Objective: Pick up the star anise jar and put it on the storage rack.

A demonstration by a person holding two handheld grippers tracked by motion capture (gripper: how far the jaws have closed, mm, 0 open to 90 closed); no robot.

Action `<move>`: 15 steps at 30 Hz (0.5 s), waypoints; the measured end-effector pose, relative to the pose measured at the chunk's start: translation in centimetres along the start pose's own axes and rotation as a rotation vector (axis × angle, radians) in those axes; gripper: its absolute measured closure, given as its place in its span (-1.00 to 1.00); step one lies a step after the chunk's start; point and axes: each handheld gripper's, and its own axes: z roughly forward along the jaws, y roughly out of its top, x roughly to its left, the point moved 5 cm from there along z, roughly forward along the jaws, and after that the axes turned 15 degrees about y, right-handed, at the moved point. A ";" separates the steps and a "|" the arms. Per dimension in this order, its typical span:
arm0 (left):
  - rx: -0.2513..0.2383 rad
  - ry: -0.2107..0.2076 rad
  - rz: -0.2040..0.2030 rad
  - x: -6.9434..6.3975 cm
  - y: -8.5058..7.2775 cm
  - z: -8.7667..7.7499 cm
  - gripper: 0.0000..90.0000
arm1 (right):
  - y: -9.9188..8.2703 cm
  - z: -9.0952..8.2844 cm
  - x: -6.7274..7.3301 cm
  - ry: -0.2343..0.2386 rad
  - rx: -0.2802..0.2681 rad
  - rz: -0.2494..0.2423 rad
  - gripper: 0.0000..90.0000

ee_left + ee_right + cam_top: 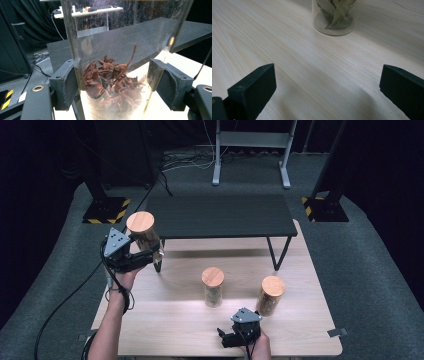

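Star-anise jar (117,75) clamped in left tongs (117,85) (lifted off table), right tongs (327,87) released, empty

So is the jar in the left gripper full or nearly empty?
Partly filled: brown star-shaped pods sit low in the jar; clear glass above.

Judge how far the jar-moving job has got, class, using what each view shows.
Done: nothing yet stands on the dark shelf. In hand: the left gripper clamps the star anise jar, lifted beside the shelf. Left: two jars wait on the table; the right gripper rests open.
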 end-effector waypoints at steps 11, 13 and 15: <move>-0.006 0.000 -0.001 0.3 0.9 -0.1 -0.44 | 0.0 0.0 0.0 -0.002 0.005 -0.002 -1.00; -0.008 -0.001 -0.002 0.4 1.1 -0.1 -0.44 | 0.0 0.0 0.0 -0.001 0.006 -0.002 -1.00; -0.007 -0.003 0.001 0.3 1.3 -0.1 -0.44 | 0.0 0.0 0.0 -0.002 0.006 -0.002 -1.00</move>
